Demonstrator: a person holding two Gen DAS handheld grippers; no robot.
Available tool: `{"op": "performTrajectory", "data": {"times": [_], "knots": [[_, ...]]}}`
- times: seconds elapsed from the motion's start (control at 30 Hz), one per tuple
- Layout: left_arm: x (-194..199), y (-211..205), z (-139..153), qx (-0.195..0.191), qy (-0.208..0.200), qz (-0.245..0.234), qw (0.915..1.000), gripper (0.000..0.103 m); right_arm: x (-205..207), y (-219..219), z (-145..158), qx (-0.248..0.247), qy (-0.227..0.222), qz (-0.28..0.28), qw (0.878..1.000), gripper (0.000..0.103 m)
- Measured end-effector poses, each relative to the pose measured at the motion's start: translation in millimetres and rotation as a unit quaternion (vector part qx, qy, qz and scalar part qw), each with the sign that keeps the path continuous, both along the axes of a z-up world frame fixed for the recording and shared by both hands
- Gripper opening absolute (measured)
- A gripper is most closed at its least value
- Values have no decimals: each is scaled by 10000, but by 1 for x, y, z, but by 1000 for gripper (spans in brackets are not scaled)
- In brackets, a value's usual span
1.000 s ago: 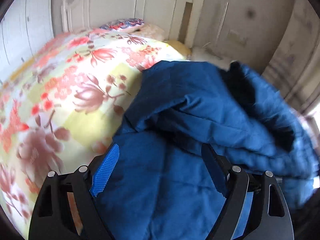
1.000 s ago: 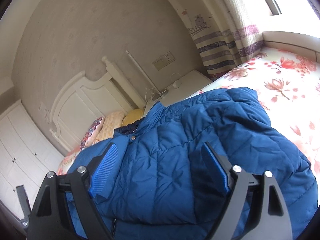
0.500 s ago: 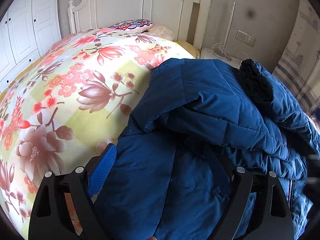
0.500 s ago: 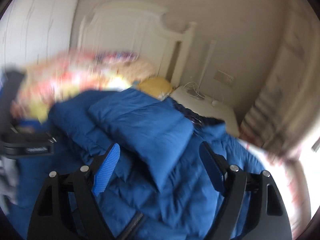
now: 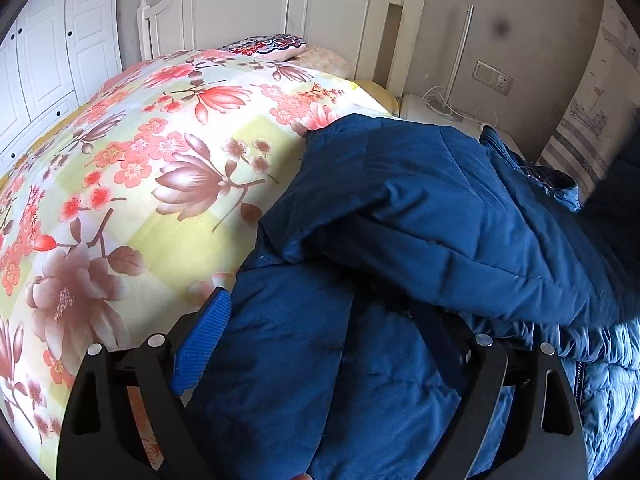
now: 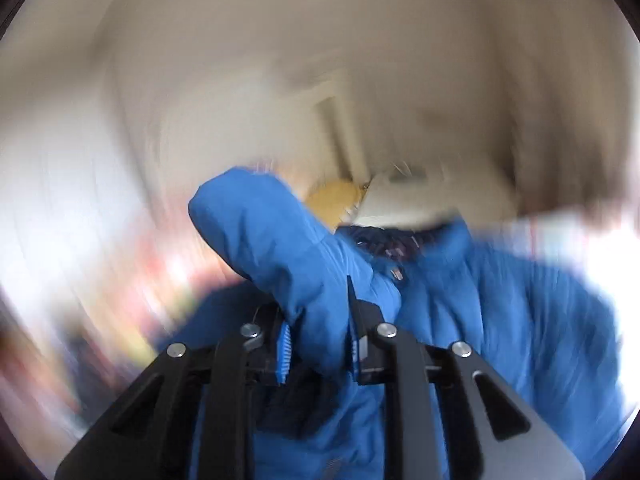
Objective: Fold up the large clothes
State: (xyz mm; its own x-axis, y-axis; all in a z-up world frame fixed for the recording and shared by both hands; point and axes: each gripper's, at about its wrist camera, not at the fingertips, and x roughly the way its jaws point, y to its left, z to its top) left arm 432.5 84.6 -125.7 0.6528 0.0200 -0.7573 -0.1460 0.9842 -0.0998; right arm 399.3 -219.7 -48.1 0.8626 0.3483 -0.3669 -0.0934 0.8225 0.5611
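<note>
- where the blue padded jacket (image 5: 420,208) lies bunched on the floral bedspread (image 5: 132,184), one sleeve (image 5: 400,216) is folded across its body.
- right gripper (image 6: 318,344): jaws pinched close on a fold of the jacket's sleeve (image 6: 280,240), which stands up between the blue pads; this view is badly blurred.
- left gripper (image 5: 320,344): jaws spread wide over the jacket's lower part, with fabric between them; the right-side finger is partly hidden under a fold.
- behind the bed stand a white headboard (image 5: 280,12), pillows (image 5: 280,46), and a white nightstand (image 5: 436,114) with cables.
</note>
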Motion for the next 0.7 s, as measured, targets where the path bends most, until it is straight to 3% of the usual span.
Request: {"op": "performTrajectory", "data": {"times": [0.07,0.17,0.23,0.3,0.4,0.43,0.47,0.5,0.57,0.7], "knots": [[0,-1,0,21,1,-11,10000,87,-16,-66,-45,1692,352,-559,9834,25],[0,-3,0,72,6,-5,10000,88,-14,-92,-86,1559,1112,-668,9792,33],[-1,-2,0,55,5,1,10000,88,-18,-103,-99,1946,1056,-518,9738,32],[-1,-2,0,52,7,9,10000,88,-19,-103,-92,1817,991,-533,9769,44],[-1,-2,0,47,-8,13,10000,88,-18,-99,-88,1533,971,-504,9821,49],[-1,-1,0,52,-2,12,10000,88,-18,-99,-88,1523,957,-516,9823,49],[-1,-1,0,56,1,12,10000,88,-18,-102,-88,1511,963,-556,9822,42],[-1,-1,0,50,-1,9,10000,88,-17,-97,-88,1500,998,-572,9820,28],[0,1,0,27,2,14,10000,88,-20,-91,-84,1571,996,-475,9814,21],[-1,3,0,-7,5,27,10000,88,-35,-93,-61,1532,684,-361,9852,19]]}}
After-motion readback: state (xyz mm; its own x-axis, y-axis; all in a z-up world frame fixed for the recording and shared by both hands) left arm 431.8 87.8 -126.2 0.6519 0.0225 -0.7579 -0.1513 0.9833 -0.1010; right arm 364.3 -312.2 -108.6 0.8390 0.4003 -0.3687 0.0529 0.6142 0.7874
